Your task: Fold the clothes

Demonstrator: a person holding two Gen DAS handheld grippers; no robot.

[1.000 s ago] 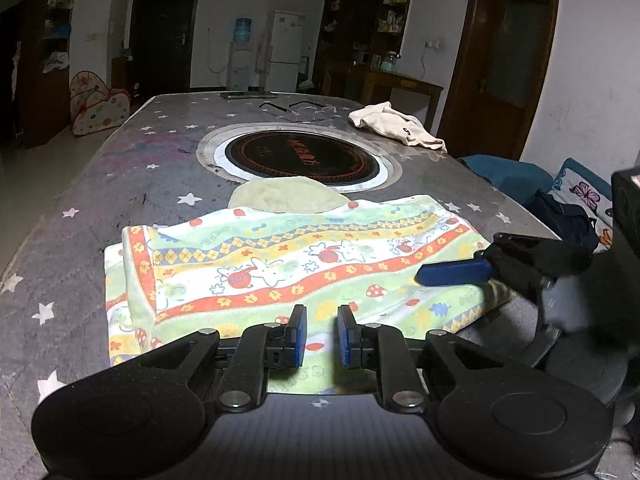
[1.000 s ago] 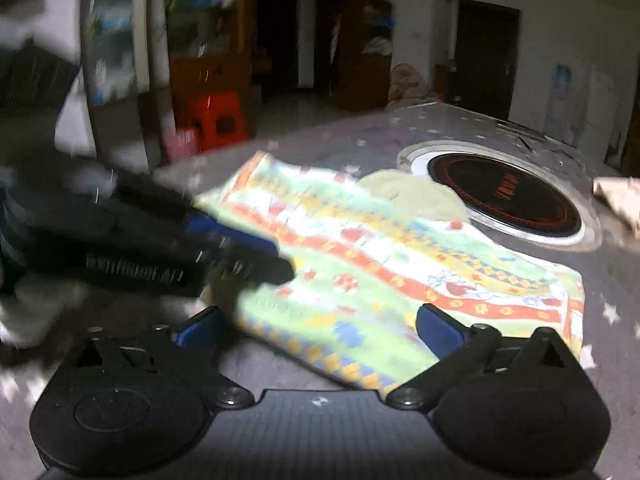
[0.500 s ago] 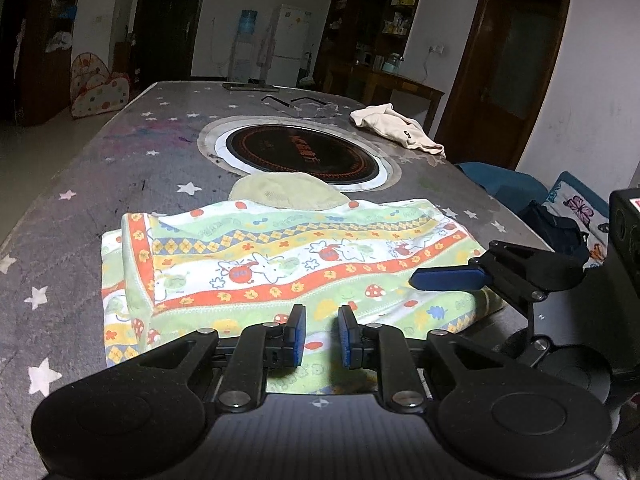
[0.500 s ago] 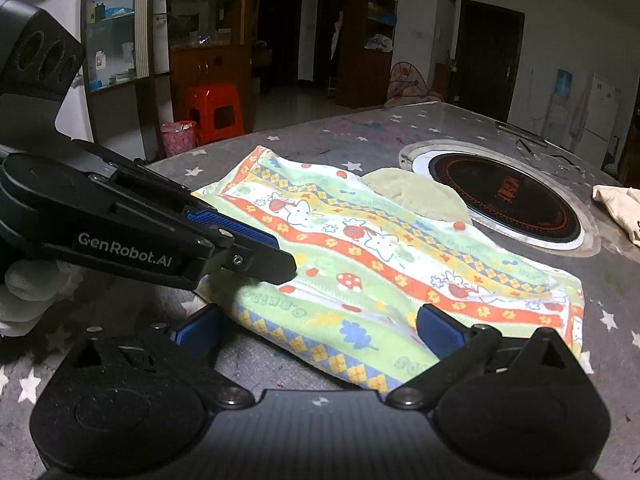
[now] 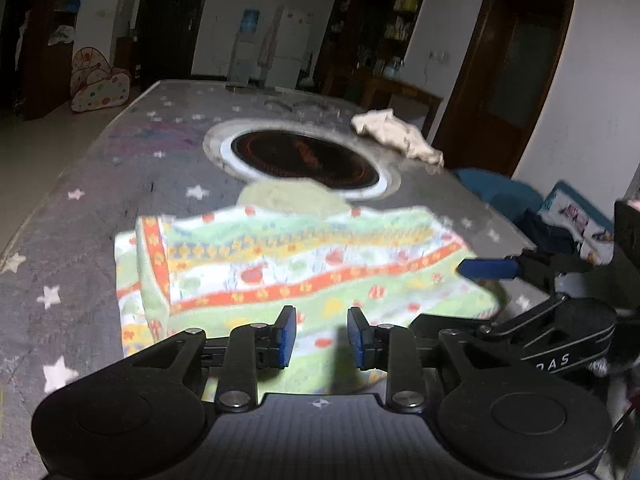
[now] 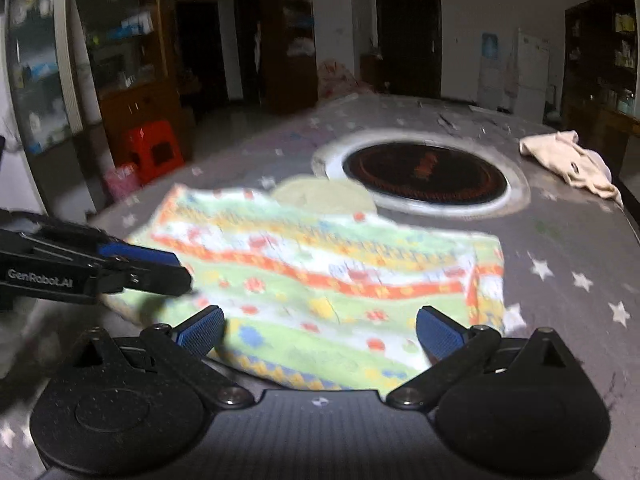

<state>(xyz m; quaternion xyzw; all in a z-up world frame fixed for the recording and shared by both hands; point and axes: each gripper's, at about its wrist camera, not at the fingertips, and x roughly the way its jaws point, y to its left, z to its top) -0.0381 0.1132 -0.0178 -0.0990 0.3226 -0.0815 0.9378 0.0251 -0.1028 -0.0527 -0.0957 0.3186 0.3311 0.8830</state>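
Observation:
A folded, brightly patterned garment (image 5: 296, 264) with green, yellow and orange bands lies flat on the grey star-print table; it also shows in the right wrist view (image 6: 320, 280). A pale green cloth (image 5: 288, 196) pokes out from under its far edge. My left gripper (image 5: 320, 336) hovers at the garment's near edge, its jaws a small gap apart and empty. My right gripper (image 6: 320, 332) is wide open and empty above the garment's near edge. The right gripper's fingertip (image 5: 486, 269) shows at the garment's right end in the left wrist view.
A round black cooktop (image 5: 304, 156) with a white ring is set into the table (image 5: 80, 208) beyond the garment. A crumpled cream garment (image 5: 396, 136) lies at the far right. A red stool (image 6: 154, 152) stands on the floor left of the table.
Both grippers have shifted and both views are now blurred. The left gripper's jaws have opened a little wider. The right gripper has swung to face the garment more squarely. The garment lies as before.

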